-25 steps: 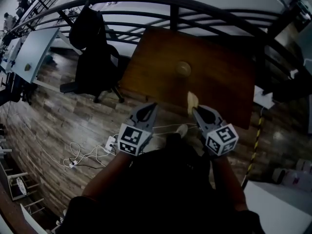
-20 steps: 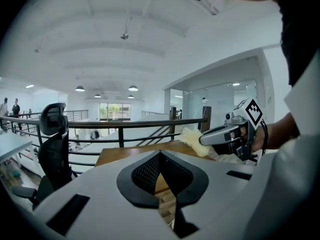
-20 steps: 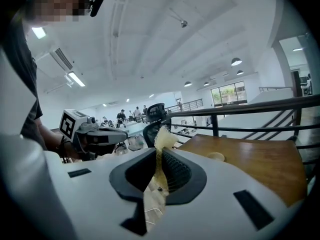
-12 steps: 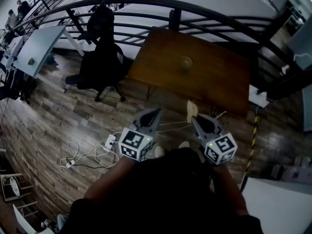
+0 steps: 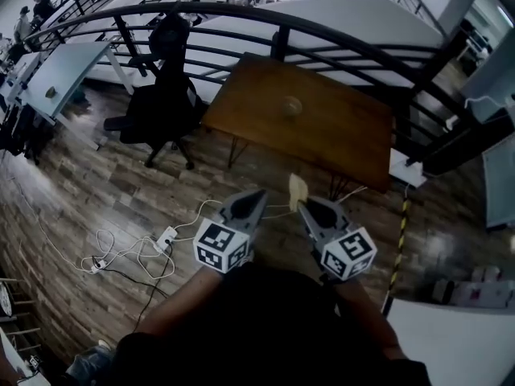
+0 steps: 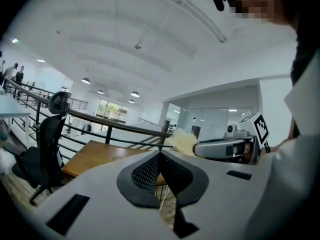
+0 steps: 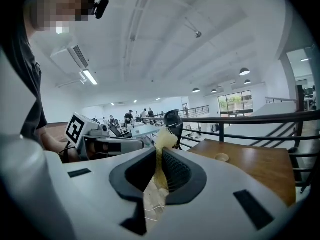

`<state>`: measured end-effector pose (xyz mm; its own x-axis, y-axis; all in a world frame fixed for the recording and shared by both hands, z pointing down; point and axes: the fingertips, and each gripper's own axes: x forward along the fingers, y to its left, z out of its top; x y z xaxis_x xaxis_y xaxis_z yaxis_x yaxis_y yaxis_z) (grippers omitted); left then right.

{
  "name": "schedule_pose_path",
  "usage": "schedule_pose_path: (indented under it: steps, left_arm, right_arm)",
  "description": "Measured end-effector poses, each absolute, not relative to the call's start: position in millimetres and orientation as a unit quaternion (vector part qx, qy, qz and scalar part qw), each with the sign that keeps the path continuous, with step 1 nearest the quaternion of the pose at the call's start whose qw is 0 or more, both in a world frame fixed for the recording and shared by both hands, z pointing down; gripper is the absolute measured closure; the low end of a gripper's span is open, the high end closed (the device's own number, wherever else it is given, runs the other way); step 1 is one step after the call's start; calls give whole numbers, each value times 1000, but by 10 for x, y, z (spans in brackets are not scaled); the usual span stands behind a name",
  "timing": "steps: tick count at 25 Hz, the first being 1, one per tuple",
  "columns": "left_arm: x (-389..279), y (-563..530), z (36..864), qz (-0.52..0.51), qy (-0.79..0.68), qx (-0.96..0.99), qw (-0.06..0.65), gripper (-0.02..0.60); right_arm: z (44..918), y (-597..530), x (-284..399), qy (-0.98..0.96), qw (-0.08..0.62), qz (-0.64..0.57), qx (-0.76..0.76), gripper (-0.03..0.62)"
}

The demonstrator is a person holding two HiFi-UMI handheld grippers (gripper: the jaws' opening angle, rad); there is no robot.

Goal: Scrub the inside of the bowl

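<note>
The bowl [image 5: 290, 105] is seen only as a small pale round shape on the wooden table [image 5: 346, 147], well apart from both grippers. Its inside cannot be made out in any view. The hands and gripper handles are largely covered by the person's dark clothing [image 5: 265, 328], which fills the bottom of the head view.

The right gripper [image 5: 304, 206] is clamped on a yellowish scrub pad [image 5: 298, 188]. The pad's lower part is pinched flat between the jaws, and only its frayed top is left showing above them. A small part of the table's near edge is overlapped by that top in the head view. The left gripper [image 5: 258, 194] is held just beside the right one. Its jaws are pressed together with nothing between them.

A black office chair [image 5: 165, 95] is stood near the table's left end. A dark curved railing [image 5: 241, 8] is run behind both. White cables [image 5: 121, 252] are strewn over the plank floor [image 5: 96, 183] to the left of the grippers. The far figures at the upper left are too small to be made out.
</note>
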<state>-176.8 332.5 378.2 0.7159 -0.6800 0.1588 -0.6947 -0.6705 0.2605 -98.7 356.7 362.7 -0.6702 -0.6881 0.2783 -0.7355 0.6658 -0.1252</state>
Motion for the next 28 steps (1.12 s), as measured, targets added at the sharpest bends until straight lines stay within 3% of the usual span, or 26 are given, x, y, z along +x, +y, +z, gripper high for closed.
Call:
schedule_pose_path:
  steps: [9, 15, 28]
  left_arm:
    - [-924, 4023, 4010, 41, -385, 909, 157, 584]
    - [-654, 4749, 4058, 59, -373, 912, 162, 584]
    - [-348, 5162, 4050, 71, -355, 920, 153, 586]
  right_arm:
    - [3854, 4429, -5, -907, 93, 130, 391, 550]
    - [3872, 5153, 239, -903, 80, 143, 396, 551]
    - [3792, 5551, 517, -903, 58, 138, 404, 551]
